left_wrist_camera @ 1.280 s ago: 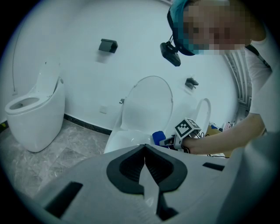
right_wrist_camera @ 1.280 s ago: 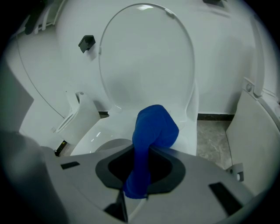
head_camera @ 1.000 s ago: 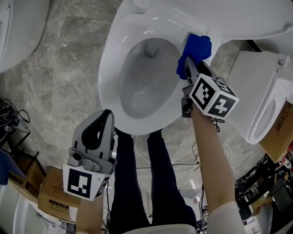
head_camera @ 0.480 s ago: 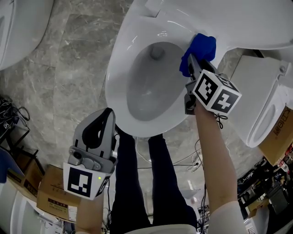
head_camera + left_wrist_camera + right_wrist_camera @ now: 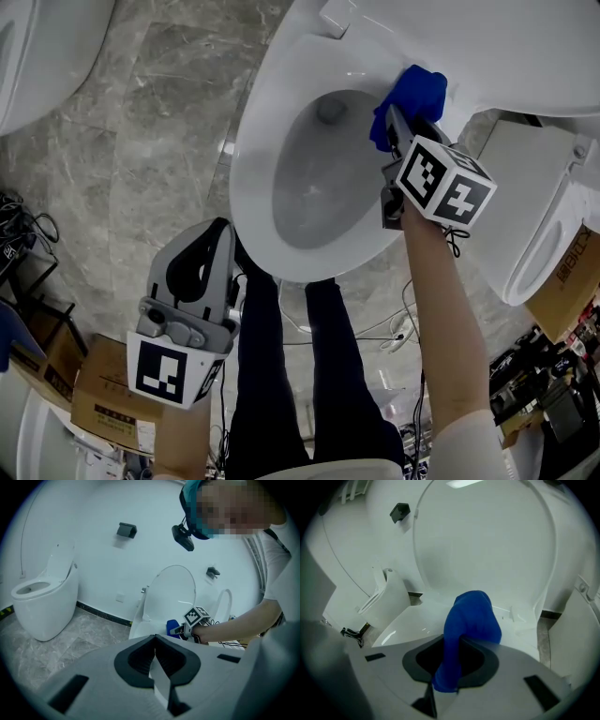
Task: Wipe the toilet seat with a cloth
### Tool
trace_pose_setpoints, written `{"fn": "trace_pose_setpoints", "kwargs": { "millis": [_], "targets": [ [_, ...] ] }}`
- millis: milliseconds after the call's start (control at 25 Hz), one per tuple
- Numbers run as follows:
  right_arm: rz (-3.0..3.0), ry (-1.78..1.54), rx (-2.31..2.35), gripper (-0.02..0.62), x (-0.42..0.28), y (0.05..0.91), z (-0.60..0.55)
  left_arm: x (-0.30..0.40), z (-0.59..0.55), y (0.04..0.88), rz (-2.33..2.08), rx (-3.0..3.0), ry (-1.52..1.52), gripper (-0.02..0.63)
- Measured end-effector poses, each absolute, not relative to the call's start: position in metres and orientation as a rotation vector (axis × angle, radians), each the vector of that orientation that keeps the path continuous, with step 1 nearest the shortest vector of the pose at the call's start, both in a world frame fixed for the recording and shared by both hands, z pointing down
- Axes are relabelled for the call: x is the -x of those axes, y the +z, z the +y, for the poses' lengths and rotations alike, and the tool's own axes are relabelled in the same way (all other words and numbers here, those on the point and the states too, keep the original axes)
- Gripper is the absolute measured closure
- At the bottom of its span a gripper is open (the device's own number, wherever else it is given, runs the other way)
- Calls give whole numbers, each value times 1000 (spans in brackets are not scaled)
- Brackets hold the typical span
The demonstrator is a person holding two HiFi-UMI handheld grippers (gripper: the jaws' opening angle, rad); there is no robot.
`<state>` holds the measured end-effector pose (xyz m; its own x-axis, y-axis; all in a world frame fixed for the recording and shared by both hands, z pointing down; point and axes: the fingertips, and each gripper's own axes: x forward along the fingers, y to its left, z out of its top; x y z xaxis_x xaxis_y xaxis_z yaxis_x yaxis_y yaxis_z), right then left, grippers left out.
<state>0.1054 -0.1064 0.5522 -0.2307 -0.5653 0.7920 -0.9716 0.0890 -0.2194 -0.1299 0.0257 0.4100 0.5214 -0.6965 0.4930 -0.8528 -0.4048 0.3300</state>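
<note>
Slowly the right gripper [image 5: 396, 131], pinching the blue cloth [image 5: 417, 94], has edged it back along the toilet seat's [image 5: 267, 122] right rim toward the hinge; front and left rim likely remain; the left gripper [image 5: 217, 246], jaws pressed together and empty, idles near the front edge.

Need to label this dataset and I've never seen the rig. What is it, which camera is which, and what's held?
No robot: a person holds a two-jaw gripper in each hand; the marker cubes are part of the grippers. The top-down picture is from a camera on the person's head. The other two are from cameras riding on each gripper, looking along its jaws. The right gripper is shut on a blue cloth, which lies against the far right of the toilet seat. The left gripper is held low, off the toilet, jaws together, holding nothing.
</note>
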Motion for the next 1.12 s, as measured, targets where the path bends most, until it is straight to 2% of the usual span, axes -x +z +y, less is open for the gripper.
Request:
{"fn": "trace_pose_setpoints", "kwargs": {
  "millis": [1120],
  "targets": [
    [-1970, 945, -1270, 522, -26, 554, -123, 174, 41, 405, -1313, -2201, 353, 597]
  ]
}}
